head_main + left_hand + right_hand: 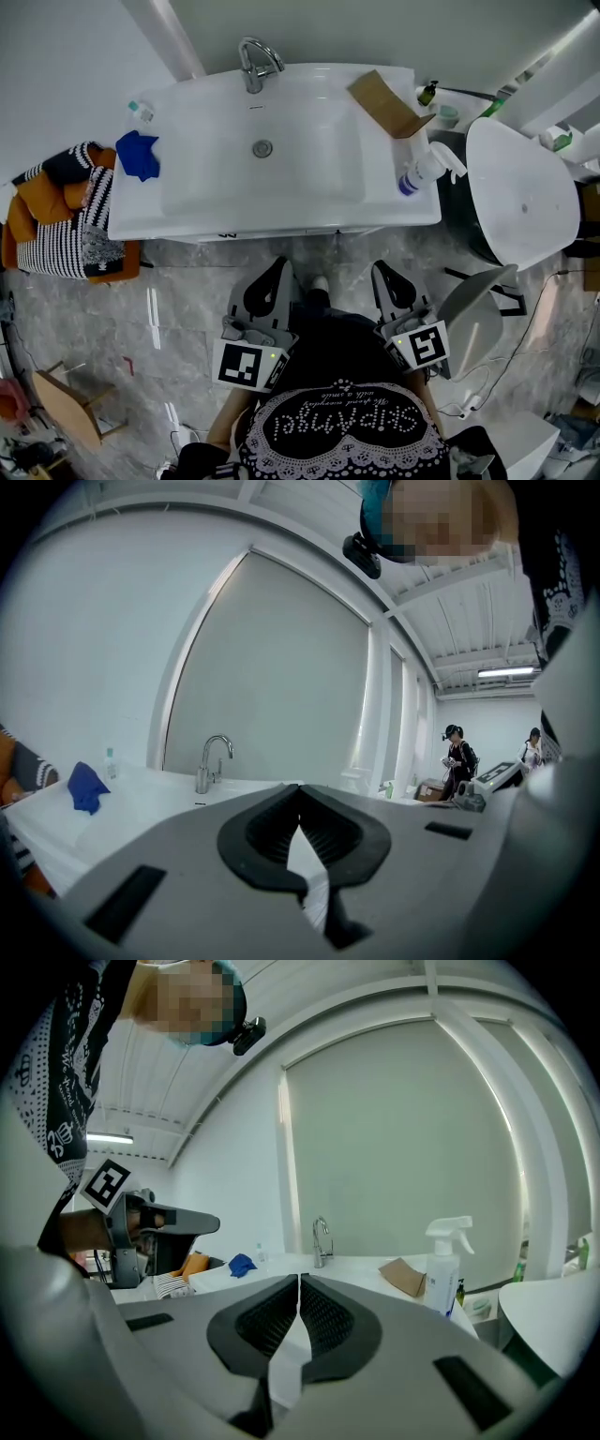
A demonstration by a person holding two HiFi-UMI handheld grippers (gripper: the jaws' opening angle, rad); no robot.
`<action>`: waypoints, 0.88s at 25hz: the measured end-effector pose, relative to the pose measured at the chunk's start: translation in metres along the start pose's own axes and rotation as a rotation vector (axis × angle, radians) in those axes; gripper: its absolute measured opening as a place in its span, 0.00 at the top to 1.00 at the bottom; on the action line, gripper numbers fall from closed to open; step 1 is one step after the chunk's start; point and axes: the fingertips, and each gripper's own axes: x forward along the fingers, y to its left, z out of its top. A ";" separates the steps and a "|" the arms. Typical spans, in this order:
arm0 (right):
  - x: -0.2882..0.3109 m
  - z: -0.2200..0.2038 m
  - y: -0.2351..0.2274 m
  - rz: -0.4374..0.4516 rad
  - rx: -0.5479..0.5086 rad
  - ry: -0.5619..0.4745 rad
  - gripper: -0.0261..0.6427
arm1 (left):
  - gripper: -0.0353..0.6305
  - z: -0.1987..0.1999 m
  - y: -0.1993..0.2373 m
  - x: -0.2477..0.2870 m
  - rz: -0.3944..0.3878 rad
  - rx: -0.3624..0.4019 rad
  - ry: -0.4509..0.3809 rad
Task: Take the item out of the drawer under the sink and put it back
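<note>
White ceramic fills the middle of my head view: the sink (309,183), a wide basin set in a flat top. Below its front edge only a thin strip of the drawer front (281,232) shows, flush with the cabinet. The item is hidden in every view.

Off the sink's left edge stands an orange chair (19,234) piled with striped cloth. I hold both tools level over the grey marble floor (178,281), well short of the sink's front edge. My left gripper (278,267) has its jaws pressed together with nothing between them. My right gripper (384,272) is just the same, tips meeting, empty.

A folded piece of cardboard (384,103) lies at the sink's back right corner. A spray bottle (422,171) stands on the right edge just in front of it. A blue cloth (139,155) sits crumpled on the left edge. The chrome faucet (255,64) rises from the middle of the back edge, and a small clear bottle (141,111) stands at the back left corner.
</note>
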 end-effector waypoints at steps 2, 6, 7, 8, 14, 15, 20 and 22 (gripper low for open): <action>-0.001 0.000 -0.001 0.000 0.003 0.002 0.93 | 0.94 0.001 -0.001 0.001 -0.004 0.002 0.001; -0.004 -0.004 -0.005 -0.009 0.003 0.016 0.93 | 0.94 0.004 -0.003 0.003 0.001 -0.005 -0.015; -0.005 -0.005 -0.006 -0.013 0.006 0.014 0.93 | 0.94 0.003 -0.004 0.003 0.000 -0.006 -0.013; -0.005 -0.005 -0.007 -0.017 0.010 0.011 0.93 | 0.94 0.001 -0.004 0.003 -0.003 -0.007 -0.008; -0.012 -0.020 -0.017 -0.051 0.024 0.062 0.93 | 0.94 -0.007 -0.009 0.003 -0.012 -0.009 0.023; -0.012 -0.022 -0.018 -0.056 0.029 0.073 0.93 | 0.94 -0.008 -0.010 0.004 -0.011 -0.012 0.027; -0.013 -0.043 -0.026 -0.101 -0.024 0.151 0.93 | 0.94 -0.013 -0.015 0.005 -0.022 -0.028 0.044; -0.011 -0.056 -0.027 -0.094 -0.034 0.188 0.93 | 0.94 -0.014 -0.017 0.005 -0.024 -0.032 0.048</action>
